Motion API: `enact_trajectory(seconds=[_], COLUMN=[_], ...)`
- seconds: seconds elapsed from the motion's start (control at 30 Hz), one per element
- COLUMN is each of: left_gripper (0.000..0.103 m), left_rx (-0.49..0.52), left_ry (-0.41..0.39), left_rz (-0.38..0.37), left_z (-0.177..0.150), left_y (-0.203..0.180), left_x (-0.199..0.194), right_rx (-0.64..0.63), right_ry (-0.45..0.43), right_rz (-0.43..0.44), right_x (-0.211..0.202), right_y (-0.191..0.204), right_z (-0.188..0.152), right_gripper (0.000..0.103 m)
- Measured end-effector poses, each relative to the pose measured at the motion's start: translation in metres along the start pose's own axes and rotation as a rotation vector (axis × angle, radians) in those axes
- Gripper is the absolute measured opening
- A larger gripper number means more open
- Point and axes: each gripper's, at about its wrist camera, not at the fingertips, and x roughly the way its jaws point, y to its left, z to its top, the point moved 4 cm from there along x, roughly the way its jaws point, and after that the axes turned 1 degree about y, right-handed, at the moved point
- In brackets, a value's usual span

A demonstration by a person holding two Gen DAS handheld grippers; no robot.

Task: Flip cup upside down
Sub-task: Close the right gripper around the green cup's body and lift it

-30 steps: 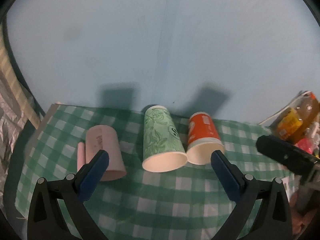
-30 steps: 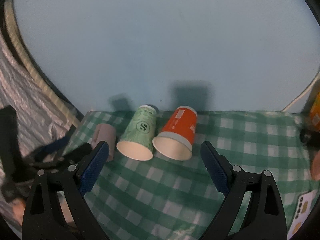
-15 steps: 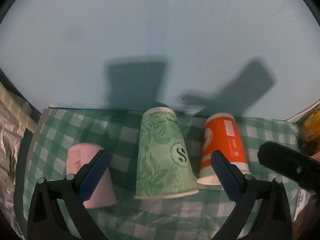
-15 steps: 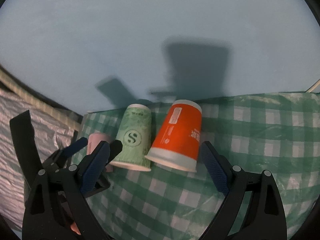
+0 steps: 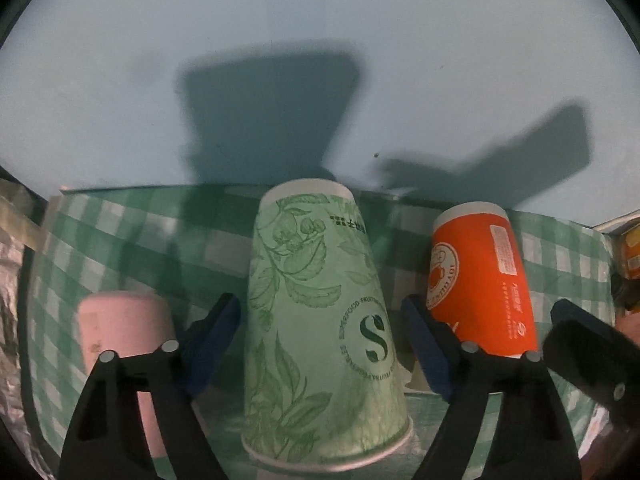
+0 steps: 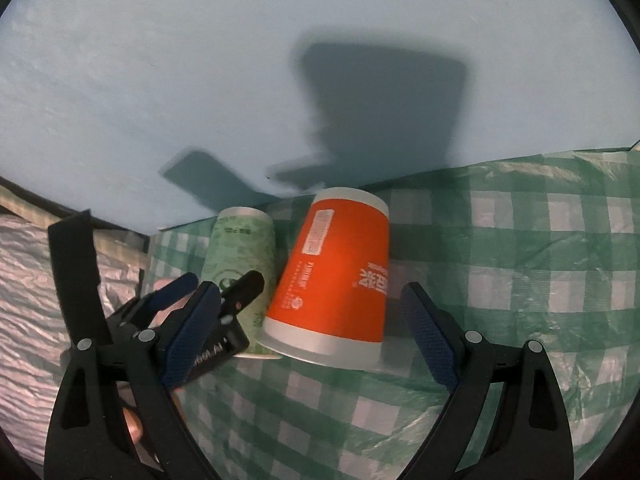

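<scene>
Three paper cups lie on their sides on a green checked cloth, rims toward me. The green leaf-print cup lies between the blue pads of my open left gripper, with gaps on both sides. The orange cup lies between the pads of my open right gripper, also apart from them. The orange cup also shows in the left wrist view, right of the green cup. A pink cup lies to the left. In the right wrist view the green cup shows with the left gripper around it.
A pale blue wall rises right behind the cups. Crinkled silver foil lies left of the cloth. An orange packet sits at the far right edge. The checked cloth runs on to the right.
Both grippers moved forward and lower toward the cups. The green cup now lies between the left pads and the orange cup between the right pads. Both stay open.
</scene>
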Motion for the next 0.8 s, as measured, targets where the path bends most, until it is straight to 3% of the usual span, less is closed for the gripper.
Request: enact_trajectory(seconds=[0.17,0.37,0.57,0.8], left_gripper=[0.077,0.075,0.075,0.075], left_rx=[-0.005,-0.014,0.016,0.076], left_ry=[0.050,0.040,-0.012,-0.069], left_rz=[-0.030,-0.072,-0.083,-0.124], left_z=[0.008,0.012,-0.004,-0.049], left_y=[0.007,0.024,0.033,0.040], left_x=[0.016,0.016,-0.019,-0.069], right_rx=[-0.002,-0.021,-0.042,-0.082], right_ry=[-0.002,-0.006,-0.038,-0.062], right_rz=[-0.007,-0.008,0.003,-0.001], right_x=[0.000,-0.009,-0.028,-0.054], right_y=[-0.002,0.004,0.010,0.019], right_z=[-0.010,-0.013,-0.020,-0.048], right_gripper=[0.091,0.091,0.091,0.091])
